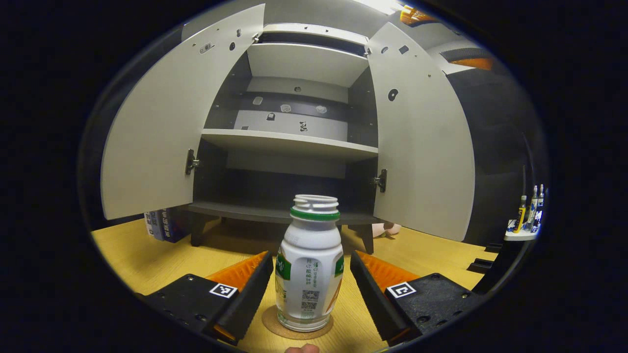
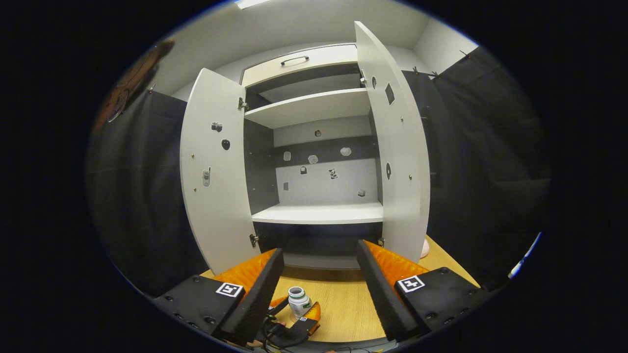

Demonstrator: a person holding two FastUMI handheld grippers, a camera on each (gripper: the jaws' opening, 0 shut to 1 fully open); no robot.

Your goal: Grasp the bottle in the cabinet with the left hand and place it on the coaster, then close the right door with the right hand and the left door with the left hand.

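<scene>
Bottle: we see the small white plastic bottle with a green neck ring and green label (image 1: 309,267) standing upright on the round brown cork coaster (image 1: 297,324), which lies on the yellow wooden tabletop (image 1: 147,255) in front of the cabinet.
Left claw: our left gripper (image 1: 311,294) is spread open; the bottle stands between its two fingers (image 1: 248,294), a visible gap on each side, neither finger touching it.
Right claw: our right gripper (image 2: 319,289) is released, fingers wide apart and holding nothing, raised above the coaster; below it we see the bottle (image 2: 298,301) between the left gripper's fingers.
Cabinet: the grey two-door cabinet with dark interior (image 1: 294,142) stands behind the coaster, its shelves bare.
Doors: the left door (image 1: 162,122) and the right door (image 1: 422,142) both stand swung open.
</scene>
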